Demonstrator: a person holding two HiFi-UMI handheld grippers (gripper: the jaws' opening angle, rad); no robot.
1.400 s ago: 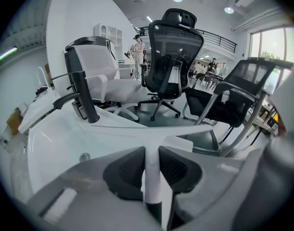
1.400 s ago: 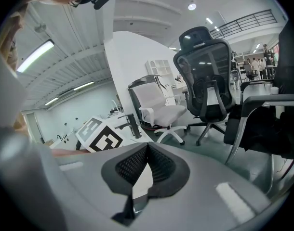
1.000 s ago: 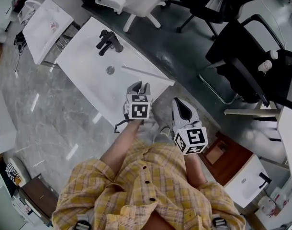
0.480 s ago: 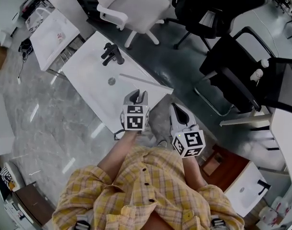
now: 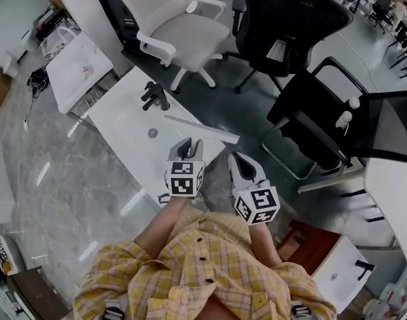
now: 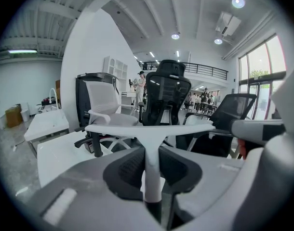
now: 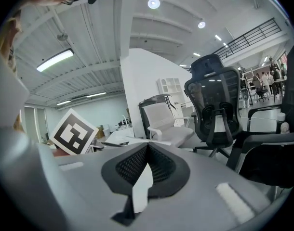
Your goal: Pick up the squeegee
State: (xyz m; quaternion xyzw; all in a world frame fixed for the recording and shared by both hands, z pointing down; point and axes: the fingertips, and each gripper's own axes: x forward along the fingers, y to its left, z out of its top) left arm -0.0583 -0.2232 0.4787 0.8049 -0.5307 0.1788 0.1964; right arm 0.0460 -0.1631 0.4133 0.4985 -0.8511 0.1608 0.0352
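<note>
Squeegee (image 6: 149,129), handle clamped between jaws, left gripper view only

surface: white table (image 5: 117,122) | on it: black faucet (image 5: 155,96) near far edge; small round disc (image 5: 152,133) mid-table

Squeegee (image 6: 152,148) handle's end, apparently hidden

White chair (image 5: 190,32), black chair (image 5: 283,19), black faucet (image 5: 155,96) on white counter (image 5: 123,131)
</note>
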